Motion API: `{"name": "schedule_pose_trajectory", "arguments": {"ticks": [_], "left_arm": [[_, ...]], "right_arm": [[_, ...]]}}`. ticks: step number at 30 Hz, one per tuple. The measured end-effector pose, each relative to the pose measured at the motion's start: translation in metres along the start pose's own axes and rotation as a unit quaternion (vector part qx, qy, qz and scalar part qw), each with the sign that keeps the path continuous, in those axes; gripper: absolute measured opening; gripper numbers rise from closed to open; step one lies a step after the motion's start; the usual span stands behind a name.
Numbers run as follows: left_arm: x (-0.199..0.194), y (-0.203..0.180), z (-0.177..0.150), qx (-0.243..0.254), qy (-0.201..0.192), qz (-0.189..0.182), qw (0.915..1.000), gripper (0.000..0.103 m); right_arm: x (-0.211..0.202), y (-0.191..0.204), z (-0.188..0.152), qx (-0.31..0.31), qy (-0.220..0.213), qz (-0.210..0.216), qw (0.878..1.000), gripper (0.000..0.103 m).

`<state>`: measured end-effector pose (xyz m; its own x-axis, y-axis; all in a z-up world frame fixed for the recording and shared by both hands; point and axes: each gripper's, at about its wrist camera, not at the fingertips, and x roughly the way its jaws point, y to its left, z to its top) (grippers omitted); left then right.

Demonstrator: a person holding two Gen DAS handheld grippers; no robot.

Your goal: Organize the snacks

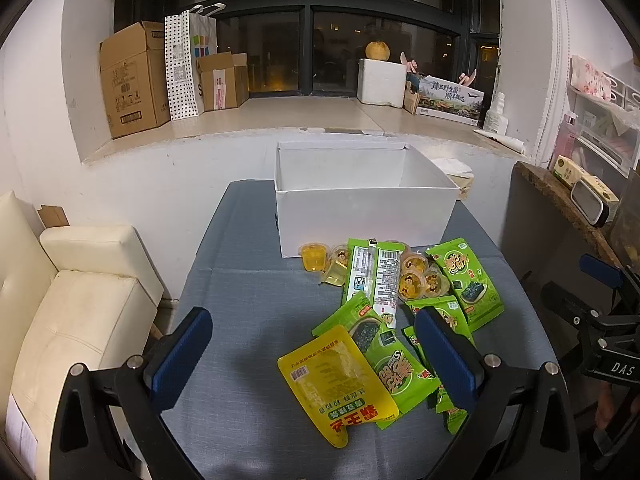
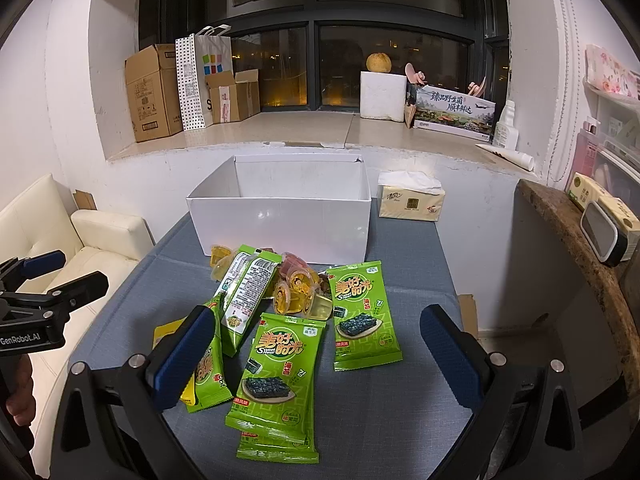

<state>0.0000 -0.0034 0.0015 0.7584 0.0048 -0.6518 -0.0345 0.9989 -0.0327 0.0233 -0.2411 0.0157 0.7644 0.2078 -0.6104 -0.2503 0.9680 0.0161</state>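
Observation:
An open white box [image 1: 360, 216] [image 2: 280, 216] stands at the far side of the blue-grey table [image 1: 248, 320]. In front of it lies a heap of snacks: green seaweed packets [image 1: 466, 280] [image 2: 280, 372], a yellow pouch [image 1: 340, 380], and small yellow jelly cups [image 1: 314, 258] [image 2: 294, 292]. My left gripper [image 1: 316, 356] is open above the yellow pouch, empty. My right gripper [image 2: 320, 352] is open above a green seaweed packet, empty. Each gripper shows at the edge of the other's view.
A tissue pack [image 2: 412, 200] sits right of the box. A cream sofa [image 1: 72, 300] stands left of the table, a brown counter [image 2: 580, 248] to the right. Cardboard boxes [image 2: 154, 92] and a foam box [image 2: 382, 94] line the window sill behind.

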Motion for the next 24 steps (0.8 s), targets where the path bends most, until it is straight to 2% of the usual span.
{"name": "schedule_pose_trajectory", "arguments": {"ticks": [24], "left_arm": [[0.0022,-0.0035,-0.0032,0.002,0.002,-0.004,1.0000,0.103]], "right_arm": [[-0.0005,0.0016,-0.0001,-0.001,-0.001,0.001,1.000,0.103]]}}
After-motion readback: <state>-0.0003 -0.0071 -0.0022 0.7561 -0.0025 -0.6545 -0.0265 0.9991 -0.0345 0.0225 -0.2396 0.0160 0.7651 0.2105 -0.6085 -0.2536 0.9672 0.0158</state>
